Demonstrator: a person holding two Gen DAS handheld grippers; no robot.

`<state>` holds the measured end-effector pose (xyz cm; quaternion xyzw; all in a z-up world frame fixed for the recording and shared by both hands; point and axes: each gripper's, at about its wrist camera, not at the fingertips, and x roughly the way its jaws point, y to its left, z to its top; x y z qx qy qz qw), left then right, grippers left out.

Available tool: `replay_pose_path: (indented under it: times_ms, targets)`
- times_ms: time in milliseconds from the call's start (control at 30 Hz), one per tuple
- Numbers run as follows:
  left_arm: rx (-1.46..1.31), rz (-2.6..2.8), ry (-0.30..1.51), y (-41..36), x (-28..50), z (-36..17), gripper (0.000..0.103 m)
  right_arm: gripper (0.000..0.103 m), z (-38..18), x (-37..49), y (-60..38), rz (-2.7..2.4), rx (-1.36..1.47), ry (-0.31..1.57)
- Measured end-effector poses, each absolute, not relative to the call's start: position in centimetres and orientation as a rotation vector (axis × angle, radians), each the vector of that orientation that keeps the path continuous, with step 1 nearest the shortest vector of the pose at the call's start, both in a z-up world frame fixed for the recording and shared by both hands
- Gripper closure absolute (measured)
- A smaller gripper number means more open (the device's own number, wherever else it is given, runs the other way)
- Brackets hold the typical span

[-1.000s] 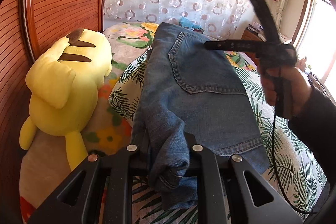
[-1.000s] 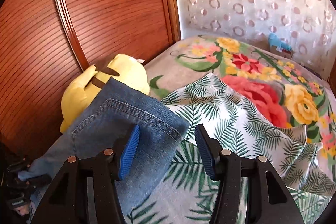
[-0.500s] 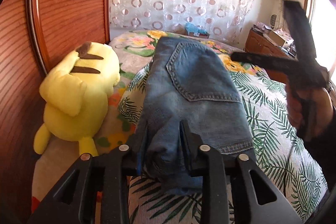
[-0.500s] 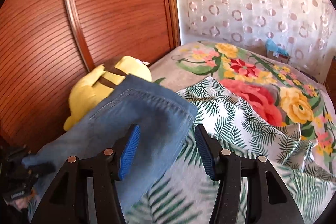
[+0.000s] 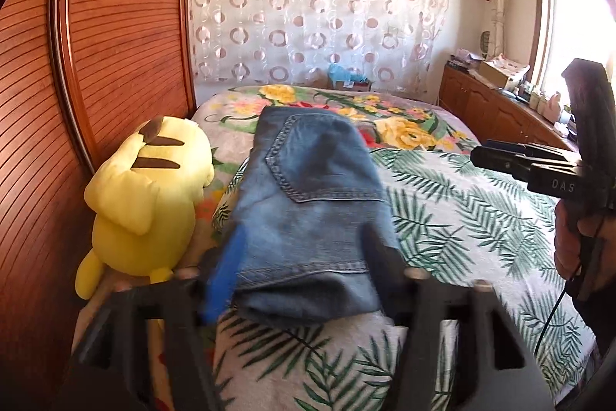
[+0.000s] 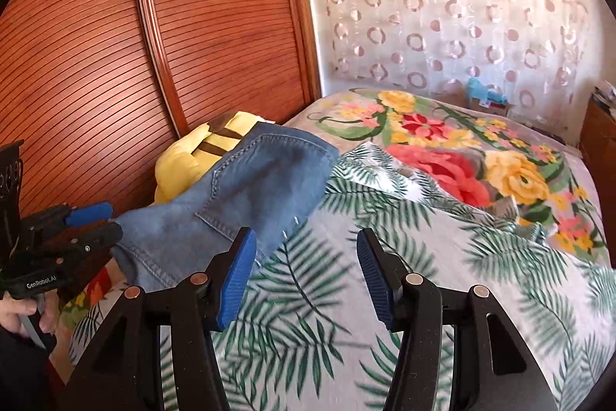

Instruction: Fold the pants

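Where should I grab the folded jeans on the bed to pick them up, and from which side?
Probably grip the folded jeans at their near edge, where the layers stack thickest, coming in low from the front with jaws either side. The far end lies flat on the leaf-print blanket, and the yellow plush toy crowds the left side.

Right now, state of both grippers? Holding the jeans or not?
Left gripper: jaws opening, the folded jeans lie between them, no longer clamped.
Right gripper: open, empty, over the palm-leaf blanket, off the jeans.

left hand-held gripper opening off folded jeans, right hand-held gripper pulled away
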<state>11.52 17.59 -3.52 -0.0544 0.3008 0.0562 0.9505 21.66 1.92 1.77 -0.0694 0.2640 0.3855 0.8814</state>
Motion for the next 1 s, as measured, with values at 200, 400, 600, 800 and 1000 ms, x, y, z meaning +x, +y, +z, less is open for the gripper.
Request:
replay_pose_path:
  times_ms: [200,400,600,800,1000]
  targets:
    - [-0.120,0.081,0.595,16.1,10.8,-2.9,0.015,0.047,2.6,18.6,-1.0,0.781,-0.131,0.525]
    - [-0.083,0.077,0.599,14.2,10.5,-3.0,0.013,0.047,3.1,16.0,-2.9,0.766,-0.119,0.506]
    - [-0.088,0.035,0.608,12.6,10.3,-3.0,0.013,0.047,3.1,14.4,-4.0,0.748,-0.106,0.500]
    - [-0.066,-0.017,0.610,9.8,10.1,-3.1,0.013,0.046,3.3,13.3,-5.3,0.712,-0.102,0.493]
    - [-0.059,-0.045,0.607,7.2,10.1,-2.4,0.013,0.046,3.5,11.8,-7.4,0.669,-0.097,0.499]
